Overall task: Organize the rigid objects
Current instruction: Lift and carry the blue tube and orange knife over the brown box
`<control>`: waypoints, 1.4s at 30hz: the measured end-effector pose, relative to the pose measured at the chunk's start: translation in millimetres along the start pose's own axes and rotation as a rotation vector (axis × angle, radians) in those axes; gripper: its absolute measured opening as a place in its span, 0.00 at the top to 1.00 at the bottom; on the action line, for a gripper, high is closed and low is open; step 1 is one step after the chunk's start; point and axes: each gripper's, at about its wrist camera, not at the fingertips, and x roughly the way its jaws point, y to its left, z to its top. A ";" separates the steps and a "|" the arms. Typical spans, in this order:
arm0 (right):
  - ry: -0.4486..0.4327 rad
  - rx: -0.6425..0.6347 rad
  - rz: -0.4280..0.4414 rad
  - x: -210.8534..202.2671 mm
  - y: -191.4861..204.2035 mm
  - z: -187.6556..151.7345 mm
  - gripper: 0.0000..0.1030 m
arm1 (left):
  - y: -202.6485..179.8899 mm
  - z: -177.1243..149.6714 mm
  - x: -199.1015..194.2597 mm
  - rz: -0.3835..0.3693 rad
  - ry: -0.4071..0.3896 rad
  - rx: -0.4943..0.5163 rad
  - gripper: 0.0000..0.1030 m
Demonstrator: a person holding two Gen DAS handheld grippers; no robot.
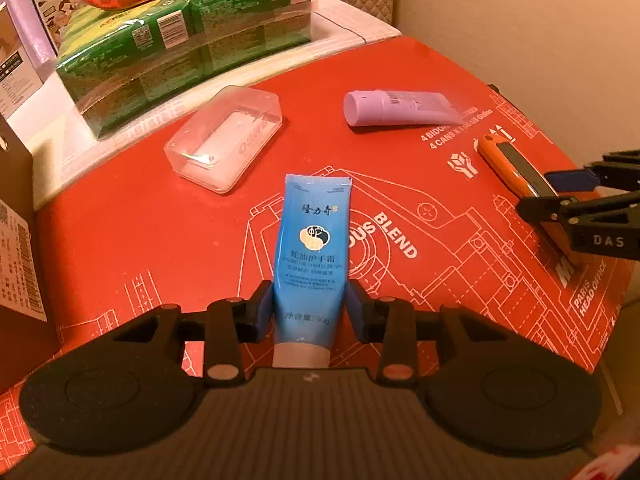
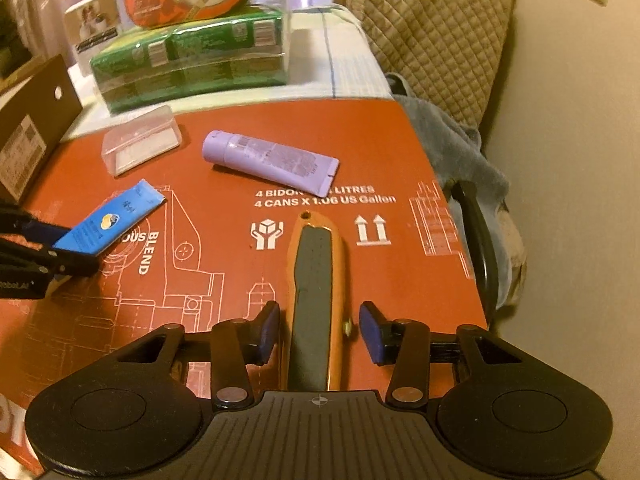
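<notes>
My left hand-held gripper [image 1: 310, 310] pinches the blue tube [image 1: 314, 248]; my right hand-held gripper [image 2: 318, 332] straddles the orange knife [image 2: 316, 280], jaws apart.

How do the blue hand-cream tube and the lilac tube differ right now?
The blue hand-cream tube lies between the left gripper's fingers, which touch its sides; the lilac plastic tube lies free, nothing near it. The blue tube shows its front label with a round logo; the lilac one shows a barcode and fine print. In the left wrist view the blue one points away from the camera and the lilac one lies crosswise. Both lie flat on the red printed cardboard.
</notes>
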 end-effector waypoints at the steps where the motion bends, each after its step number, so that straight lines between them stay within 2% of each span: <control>1: -0.002 -0.008 0.004 1.5 1.6 1.0 0.61 | 0.0 0.3 0.4 -0.001 0.001 0.000 0.67; 3: -0.003 -0.015 -0.004 3.2 3.9 3.5 0.68 | -0.6 0.2 0.3 0.002 0.000 0.000 0.67; 9: 0.009 -0.021 0.011 1.7 7.7 3.9 0.69 | -0.8 -1.2 -1.3 0.009 0.001 -0.025 0.69; 18: 0.027 0.025 0.113 -13.5 21.1 1.6 0.69 | 12.0 -14.5 -17.0 0.008 -0.009 -0.083 0.69; 27: -0.008 -0.001 0.195 -31.1 51.6 19.2 0.69 | 25.2 -22.1 -57.5 0.019 -0.083 -0.137 0.69; 42: -0.055 -0.127 0.323 -47.1 126.8 50.1 0.69 | 74.5 -40.7 -132.6 0.099 -0.199 -0.255 0.69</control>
